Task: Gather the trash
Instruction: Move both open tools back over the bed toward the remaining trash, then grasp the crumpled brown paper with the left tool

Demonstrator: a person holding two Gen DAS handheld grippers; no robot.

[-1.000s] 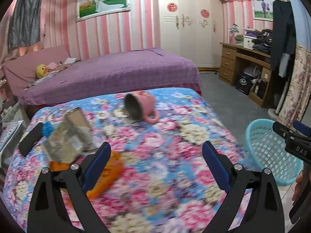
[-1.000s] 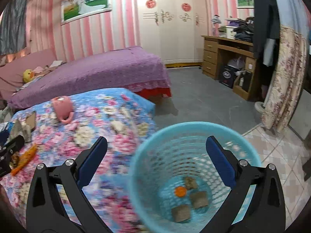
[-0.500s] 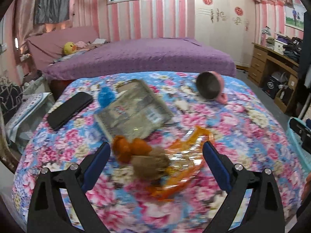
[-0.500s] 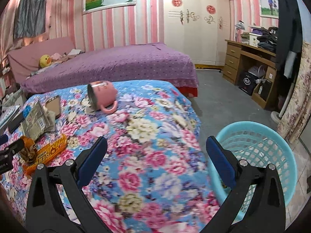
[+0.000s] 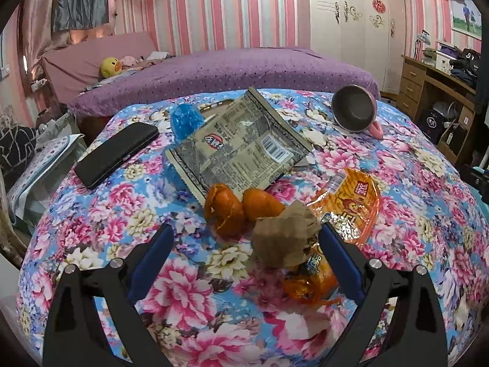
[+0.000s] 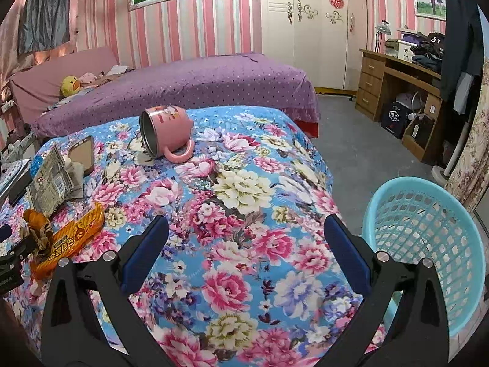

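Observation:
On the floral tablecloth lies a heap of trash: a crumpled brown paper ball [image 5: 285,240], orange peel [image 5: 235,208], an orange snack wrapper [image 5: 351,208] and a grey foil packet [image 5: 241,146]. My left gripper [image 5: 246,252] is open, its blue pads either side of the paper ball and just short of the peel. My right gripper [image 6: 246,244] is open over bare cloth, holding nothing. The same orange wrapper [image 6: 75,237] and grey packet [image 6: 53,183] show at the left of the right wrist view. A turquoise mesh basket [image 6: 428,244] stands beside the table at the right.
A pink mug [image 6: 166,130] lies on its side at the table's far part. A black phone [image 5: 117,153] and a blue crinkled object [image 5: 186,117] lie far left. Behind stand a purple bed [image 5: 229,70], a wardrobe and a wooden desk [image 6: 400,91].
My left gripper swung left and closed in on the trash heap, which now sits between its fingers. My right gripper turned from over the basket to over the table.

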